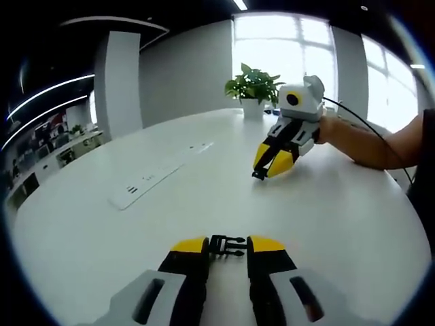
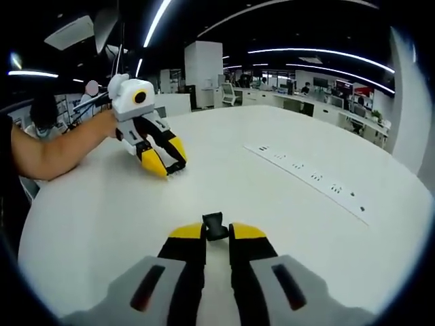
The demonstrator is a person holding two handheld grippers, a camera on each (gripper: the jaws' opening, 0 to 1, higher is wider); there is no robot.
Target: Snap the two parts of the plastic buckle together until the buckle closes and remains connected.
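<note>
A black pronged buckle part [image 1: 228, 244] sits clamped between the yellow tips of my left gripper [image 1: 228, 247], just above the white table [image 1: 326, 224]. Across the table my right gripper [image 1: 274, 161] points down with a small black piece [image 1: 259, 174] at its tips. In the right gripper view, the other black buckle part [image 2: 215, 225] is pinched between the jaws of my right gripper [image 2: 216, 235]. The left gripper [image 2: 167, 163] shows at the far left, its black part [image 2: 179, 167] near the table [image 2: 102, 217]. The two parts are well apart.
A long white socket strip [image 1: 146, 180] [image 2: 309, 178] is set into the tabletop. A potted plant [image 1: 253, 87] stands at the far edge. A person's forearm [image 1: 380, 146] [image 2: 54, 146] rests on the table behind each gripper. Office desks lie beyond.
</note>
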